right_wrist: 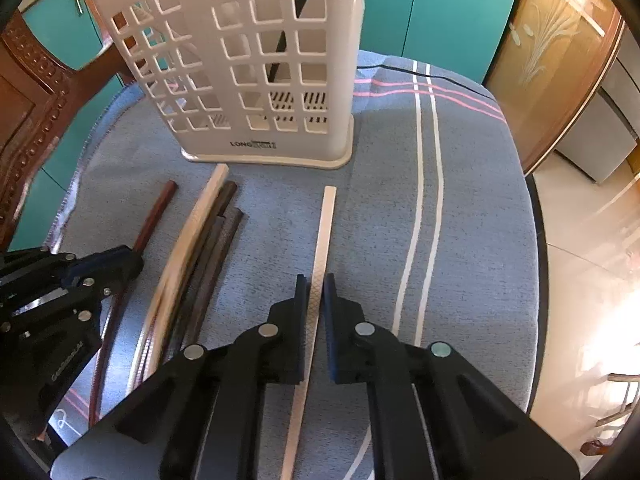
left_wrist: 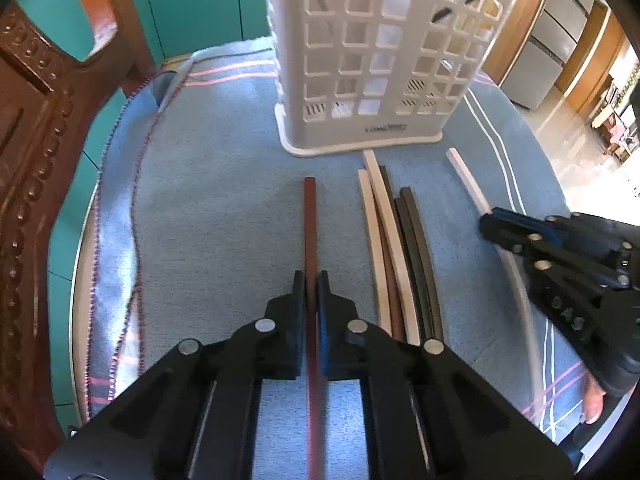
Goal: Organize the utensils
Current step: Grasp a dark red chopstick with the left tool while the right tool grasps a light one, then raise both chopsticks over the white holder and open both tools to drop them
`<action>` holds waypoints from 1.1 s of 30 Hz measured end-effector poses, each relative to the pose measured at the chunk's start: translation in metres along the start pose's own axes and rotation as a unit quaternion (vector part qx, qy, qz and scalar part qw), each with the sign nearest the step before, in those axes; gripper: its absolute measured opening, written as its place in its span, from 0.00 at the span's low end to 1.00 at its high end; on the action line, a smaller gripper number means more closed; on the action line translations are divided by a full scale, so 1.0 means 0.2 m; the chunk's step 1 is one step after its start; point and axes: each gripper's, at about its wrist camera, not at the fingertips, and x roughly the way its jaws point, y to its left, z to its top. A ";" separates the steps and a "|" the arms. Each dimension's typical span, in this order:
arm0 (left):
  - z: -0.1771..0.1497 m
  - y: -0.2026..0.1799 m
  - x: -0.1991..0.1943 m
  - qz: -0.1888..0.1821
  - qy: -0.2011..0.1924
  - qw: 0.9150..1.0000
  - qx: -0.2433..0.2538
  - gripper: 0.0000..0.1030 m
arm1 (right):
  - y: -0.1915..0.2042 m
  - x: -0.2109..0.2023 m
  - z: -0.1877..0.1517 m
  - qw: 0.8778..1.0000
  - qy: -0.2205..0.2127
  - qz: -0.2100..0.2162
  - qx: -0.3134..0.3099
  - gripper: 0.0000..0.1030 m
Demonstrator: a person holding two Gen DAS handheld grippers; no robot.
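A white lattice utensil basket stands upright on the blue cloth; it also shows in the right wrist view. My left gripper is shut on a reddish-brown chopstick that points toward the basket; the same chopstick shows in the right wrist view. My right gripper is shut on a white chopstick, seen in the left wrist view too. A bundle of white, brown and black chopsticks lies between the two grippers, also visible in the right wrist view.
A blue striped cloth covers the round table. A carved wooden chair stands at the left edge. Teal cabinets are behind the table. The table's right edge drops to a tiled floor.
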 end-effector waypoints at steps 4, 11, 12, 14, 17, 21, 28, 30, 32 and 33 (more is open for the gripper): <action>0.02 0.03 -0.17 -0.016 -0.042 0.999 -0.010 0.07 | -0.02 -0.18 0.02 0.999 -0.042 0.017 0.001 0.06; 0.03 0.05 -0.75 -0.050 -0.178 0.983 -0.005 0.07 | -0.09 -0.74 -0.01 0.984 -0.159 0.079 0.007 0.06; 0.03 0.05 -0.84 -0.053 -0.202 0.978 -0.005 0.07 | -0.11 -0.82 -0.01 0.980 -0.177 0.087 0.010 0.06; 0.04 0.04 -0.99 -0.063 -0.243 0.968 -0.008 0.07 | -0.15 -0.96 0.00 0.972 -0.211 0.101 0.021 0.06; 0.08 0.04 -1.23 -0.081 -0.314 0.946 -0.017 0.06 | -0.18 -1.18 0.03 0.951 -0.282 0.121 0.042 0.06; 0.16 0.05 -1.45 -0.075 -0.415 0.906 -0.044 0.06 | -0.21 -1.40 0.10 0.913 -0.384 0.118 0.069 0.06; 0.38 0.10 -1.20 -0.040 -0.441 0.892 -0.091 0.06 | -0.21 -1.27 0.27 0.888 -0.443 0.082 0.095 0.06; 0.43 0.10 -1.10 -0.030 -0.424 0.901 -0.085 0.06 | -0.18 -1.14 0.32 0.901 -0.419 0.071 0.090 0.06; 0.45 0.08 -1.03 -0.016 -0.414 0.907 -0.079 0.07 | -0.16 -1.03 0.34 0.911 -0.398 0.070 0.084 0.06; 0.46 0.07 -1.00 -0.013 -0.409 0.909 -0.073 0.07 | -0.15 -0.98 0.35 0.915 -0.389 0.066 0.079 0.06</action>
